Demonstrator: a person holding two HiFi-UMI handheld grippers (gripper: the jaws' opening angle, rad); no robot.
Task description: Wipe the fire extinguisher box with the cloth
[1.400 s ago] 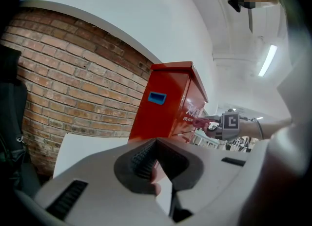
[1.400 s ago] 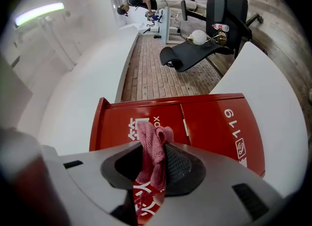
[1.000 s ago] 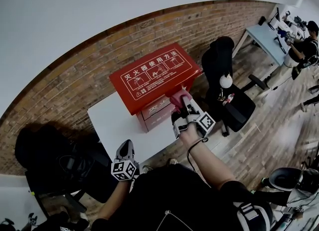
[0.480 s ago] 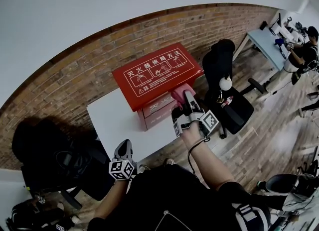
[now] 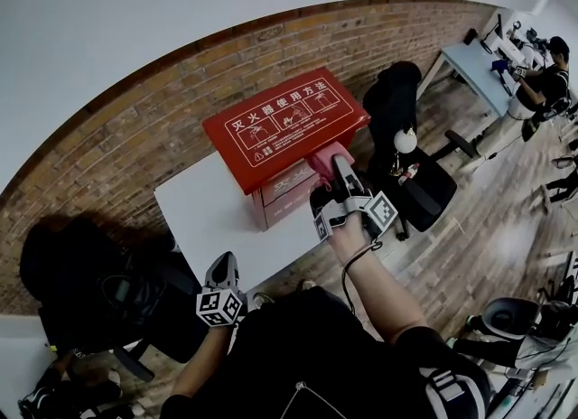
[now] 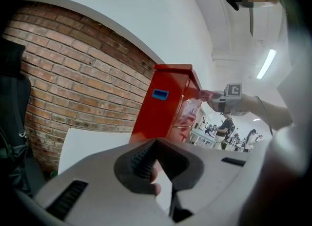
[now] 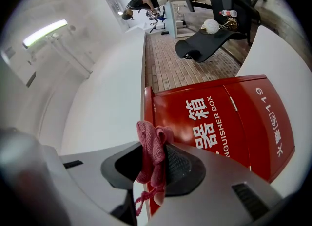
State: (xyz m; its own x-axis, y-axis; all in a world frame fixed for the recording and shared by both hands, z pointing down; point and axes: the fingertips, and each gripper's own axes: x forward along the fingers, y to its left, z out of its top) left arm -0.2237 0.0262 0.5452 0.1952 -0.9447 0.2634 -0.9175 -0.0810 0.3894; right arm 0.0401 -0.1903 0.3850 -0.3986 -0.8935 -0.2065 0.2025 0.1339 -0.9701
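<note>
The red fire extinguisher box [image 5: 284, 128] stands on a white table [image 5: 199, 218] against a brick wall. My right gripper [image 5: 336, 169] is shut on a pink cloth [image 5: 323, 157] and presses it against the box's front right corner, just under the lid. In the right gripper view the cloth [image 7: 152, 142] bunches between the jaws of the right gripper [image 7: 155, 171], with the box's lettered front [image 7: 219, 122] just beyond. My left gripper [image 5: 223, 265] hangs low at the table's near edge, shut and holding nothing. From the left gripper view [image 6: 156, 171] the box's side [image 6: 163, 103] rises ahead.
A black office chair [image 5: 406, 137] stands right of the table, with a bottle and a white ball on its seat. Another dark chair [image 5: 90, 291] is at the left. A person [image 5: 542, 74] sits at a far table [image 5: 479, 65]. Wooden floor lies to the right.
My right gripper with the cloth has slid a little up and along the box's front right corner. The left gripper has stayed where it was.
</note>
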